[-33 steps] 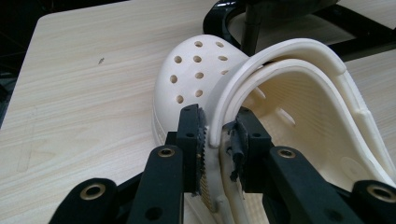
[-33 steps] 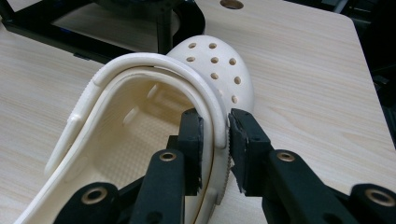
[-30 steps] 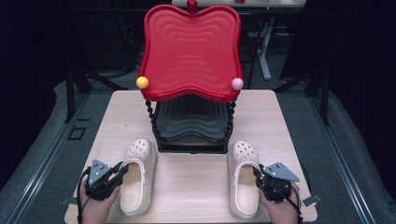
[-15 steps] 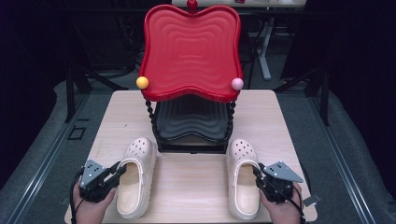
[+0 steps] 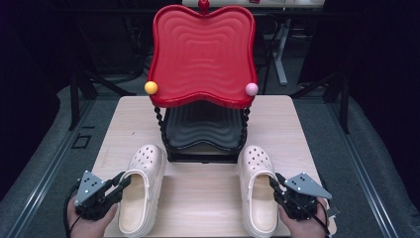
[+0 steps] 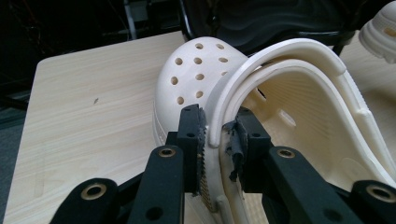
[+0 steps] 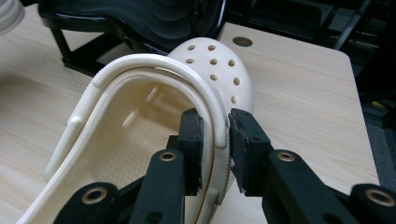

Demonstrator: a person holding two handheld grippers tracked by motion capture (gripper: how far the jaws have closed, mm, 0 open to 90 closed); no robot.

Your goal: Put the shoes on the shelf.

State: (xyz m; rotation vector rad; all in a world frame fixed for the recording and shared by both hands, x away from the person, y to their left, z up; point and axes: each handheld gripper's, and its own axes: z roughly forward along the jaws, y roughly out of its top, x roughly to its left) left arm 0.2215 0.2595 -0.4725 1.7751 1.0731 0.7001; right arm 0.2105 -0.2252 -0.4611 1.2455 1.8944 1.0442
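Dark curtains and chair legs ring a pale wooden desk (image 5: 208, 191), with grey floor on either side. At the far middle of the desk stands a two-tier rack: a red tray (image 5: 202, 52) on top, tilted toward the camera, and a black tray (image 5: 203, 130) beneath it on twisted posts, with a yellow ball (image 5: 151, 87) and a pink ball (image 5: 251, 89) at the red tray's near corners.

Two cream foam clogs lie at the near edge, toes pointing far toward the rack. The left clog (image 5: 140, 186) sits near left, the right clog (image 5: 257, 186) near right, well apart from each other.

The left tool (image 6: 217, 140) pinches the outer side wall of the left clog together with the heel strap folded along the collar; one pad sits outside the wall, the other inside. The right tool (image 7: 215, 137) bites the right clog's outer wall and strap in the same way.

These clogs look light and springy; the foam should give under the pads and not slip much on their ribbed faces. The side rim is a fair hold, though a grip that far off centre will likely let the toe sag. The loose strap may pivot, so clamping strap and wall together seems the safer choice.
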